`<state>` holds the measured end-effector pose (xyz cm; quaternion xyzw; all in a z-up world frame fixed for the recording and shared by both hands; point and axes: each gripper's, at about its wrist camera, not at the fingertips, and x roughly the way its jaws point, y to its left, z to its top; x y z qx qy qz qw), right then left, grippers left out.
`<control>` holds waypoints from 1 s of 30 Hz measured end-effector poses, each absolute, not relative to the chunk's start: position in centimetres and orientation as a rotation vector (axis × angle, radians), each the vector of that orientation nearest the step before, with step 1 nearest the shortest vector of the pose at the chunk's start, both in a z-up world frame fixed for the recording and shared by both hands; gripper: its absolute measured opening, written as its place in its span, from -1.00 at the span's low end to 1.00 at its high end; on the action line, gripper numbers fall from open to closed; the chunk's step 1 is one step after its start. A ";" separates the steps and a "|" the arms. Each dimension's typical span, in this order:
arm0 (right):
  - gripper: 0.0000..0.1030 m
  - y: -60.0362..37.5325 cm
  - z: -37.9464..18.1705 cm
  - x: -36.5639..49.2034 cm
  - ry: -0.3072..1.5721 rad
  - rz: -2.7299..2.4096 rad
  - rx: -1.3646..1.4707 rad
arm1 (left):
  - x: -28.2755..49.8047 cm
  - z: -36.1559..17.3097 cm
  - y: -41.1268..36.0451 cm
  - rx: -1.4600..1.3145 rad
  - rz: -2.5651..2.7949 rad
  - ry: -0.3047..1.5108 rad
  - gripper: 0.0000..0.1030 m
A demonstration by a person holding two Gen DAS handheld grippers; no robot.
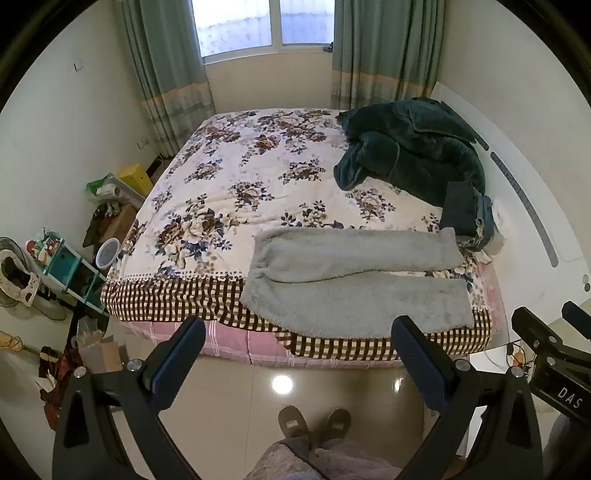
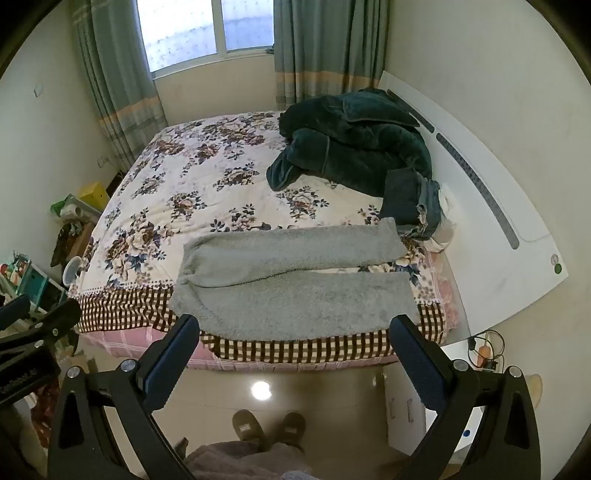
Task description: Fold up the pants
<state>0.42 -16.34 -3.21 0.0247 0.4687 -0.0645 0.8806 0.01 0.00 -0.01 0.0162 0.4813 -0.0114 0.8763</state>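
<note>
Bedroom w/ a glossy tiled floor (image 1: 229, 384), pale walls, and a window (image 1: 264, 22) flanked by grey-green curtains (image 1: 173, 74). A bed (image 1: 236, 184) w/ a floral cover, checked along its near border, filled most of both views. A dark green blanket (image 1: 413, 147) lay bunched at the far right of the bed, against the white headboard (image 2: 480, 177); folded dark jeans (image 2: 410, 199) sat just beside it. The grey fleece pants (image 1: 354, 280) lay flat along the near edge of the bed, waistband to the left, both legs running right w/ a narrow gap between them. Cluttered shelving (image 1: 70, 269) stood left of the bed. The left gripper (image 1: 297, 345) and the right gripper (image 2: 295, 343) hung over the floor, short of the bed edge, jaws spread fully apart, nothing between them; neither touched the pants. The person's slippers (image 1: 314, 421) showed on the floor below.
</note>
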 end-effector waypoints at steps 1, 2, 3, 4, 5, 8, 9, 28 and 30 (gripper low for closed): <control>1.00 -16.3 -3.2 0.4 0.976 -0.134 0.047 | 0.0 0.0 0.0 0.030 -0.026 1.000 0.99; 1.00 -16.2 -3.2 0.4 0.974 -0.134 0.045 | 0.0 0.0 0.0 0.030 -0.027 1.000 1.00; 1.00 -16.2 -3.2 0.4 0.972 -0.133 0.046 | 0.0 0.0 0.1 0.032 -0.029 1.000 1.00; 1.00 -16.2 -3.2 0.4 0.975 -0.137 0.060 | 0.0 0.0 0.1 0.034 -0.030 1.000 1.00; 1.00 -16.1 -3.2 0.5 0.977 -0.137 0.057 | 0.0 0.4 0.1 0.035 -0.030 0.999 1.00; 1.00 -16.4 -3.2 0.3 0.977 -0.130 0.071 | 0.4 0.8 -0.1 0.039 -0.030 1.001 1.00; 1.00 -16.6 -2.8 0.3 0.974 -0.132 0.062 | 0.2 1.0 -0.4 0.043 -0.026 0.993 1.00; 1.00 -15.8 -0.8 0.2 0.969 -0.102 0.048 | -0.4 1.9 -0.2 0.051 -0.018 0.963 0.99; 1.00 -15.7 -0.8 0.3 0.972 -0.098 0.048 | -0.4 1.9 -0.2 0.051 -0.019 0.963 1.00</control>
